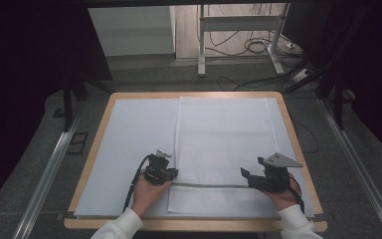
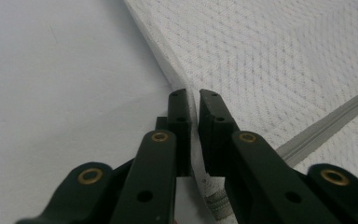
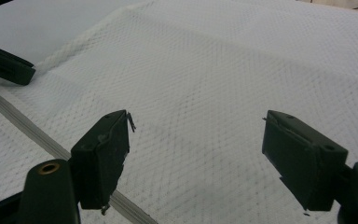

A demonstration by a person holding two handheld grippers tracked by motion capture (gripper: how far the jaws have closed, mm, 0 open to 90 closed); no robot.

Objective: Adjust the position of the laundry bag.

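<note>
Spread across the frame's centre on the desk (image 1: 97, 149), the white towel (image 1: 224, 139) lies unfolded: left tongs (image 2: 192, 100) clenched on its lower-left edge, right tongs (image 3: 196, 140) released above it, folding not begun.

Grippers: two, left (image 1: 171, 174), right (image 1: 247, 175). Towel (image 1: 224, 134): one. Grey stripe (image 1: 206, 185) on towel: one. Table (image 1: 99, 119): one. White mat (image 1: 134, 144): one.

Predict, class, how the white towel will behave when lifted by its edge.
The towel probably droops, since it lies flat and folded like soft cloth. Its woven texture likely resists slipping from the left gripper, shut on its edge. It looks light, though the grey stripe may sag.
</note>
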